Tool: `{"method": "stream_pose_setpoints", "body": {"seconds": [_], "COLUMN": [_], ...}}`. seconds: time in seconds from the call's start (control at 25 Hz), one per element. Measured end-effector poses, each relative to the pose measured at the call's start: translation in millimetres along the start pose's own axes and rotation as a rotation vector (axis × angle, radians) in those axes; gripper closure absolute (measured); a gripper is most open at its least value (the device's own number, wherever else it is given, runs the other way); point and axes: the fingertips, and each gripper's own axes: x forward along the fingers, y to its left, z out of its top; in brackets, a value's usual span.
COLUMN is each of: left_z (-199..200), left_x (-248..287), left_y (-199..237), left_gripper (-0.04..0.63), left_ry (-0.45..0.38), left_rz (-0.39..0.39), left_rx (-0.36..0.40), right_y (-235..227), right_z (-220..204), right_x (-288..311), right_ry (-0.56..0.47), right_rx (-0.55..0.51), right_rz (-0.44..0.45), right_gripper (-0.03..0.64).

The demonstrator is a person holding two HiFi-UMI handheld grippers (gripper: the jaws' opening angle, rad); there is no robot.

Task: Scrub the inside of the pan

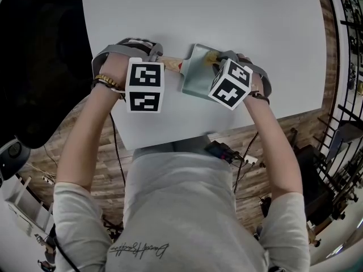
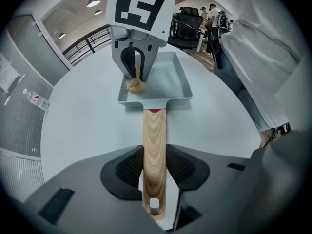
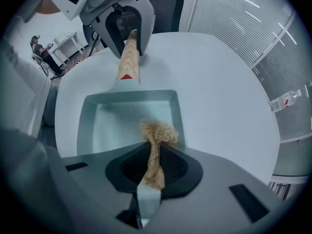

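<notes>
A square pale-green pan (image 1: 195,72) (image 2: 170,82) (image 3: 124,118) lies on the white table (image 1: 227,21). Its wooden handle (image 2: 154,150) (image 3: 127,60) (image 1: 170,65) points left. My left gripper (image 2: 155,179) (image 1: 153,55) is shut on that handle, the pads pressing on both sides. My right gripper (image 3: 152,167) (image 1: 218,61) is shut on a tan fibrous scrubber (image 3: 157,138) (image 2: 135,83). The scrubber's tuft rests inside the pan at the rim nearest the right gripper. The marker cubes hide both sets of jaws in the head view.
The round white table (image 3: 219,82) carries only the pan. Its near edge (image 1: 187,139) runs just in front of my body. A black chair (image 3: 163,6) stands beyond the far side, with a wood floor (image 1: 108,169) around it. People and desks are in the far background (image 2: 209,13).
</notes>
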Motion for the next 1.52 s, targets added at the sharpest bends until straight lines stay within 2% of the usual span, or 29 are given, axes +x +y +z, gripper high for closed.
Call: {"method": "stream_pose_setpoints", "body": {"seconds": [0.32,0.6,0.76,0.84,1.0,1.2,1.52], "left_z": [-1,-4,-3,-4,-8,-3,-2], "left_x": [0,1,5,9,11,3,3], "left_y": [2,1,6,7,4,2,-1], "left_gripper": [0.446,0.446,0.446,0.446,0.446,0.446,0.446], "left_ry": [0.002,0.011,0.016,0.015,0.015,0.015,0.012], "left_rz": [0.002,0.010,0.010,0.008,0.007,-0.002,-0.018], "left_rx": [-0.010,-0.011,-0.013,-0.014,-0.011,0.008,0.016], "right_y": [36,79,91,92,94,90,41], "right_z": [-4,-6,-10,-10,-7,-11,-16], "right_x": [-2,-3,-2,1,3,-5,-1], "right_ry": [0.024,0.061,0.075,0.073,0.061,0.001,0.005], "right_rx": [-0.038,-0.066,-0.055,-0.045,-0.041,-0.027,0.014], "right_rz": [0.046,0.173,0.262,0.279,0.269,0.187,0.126], "right_gripper": [0.548,0.548,0.549,0.549,0.549,0.549,0.549]}}
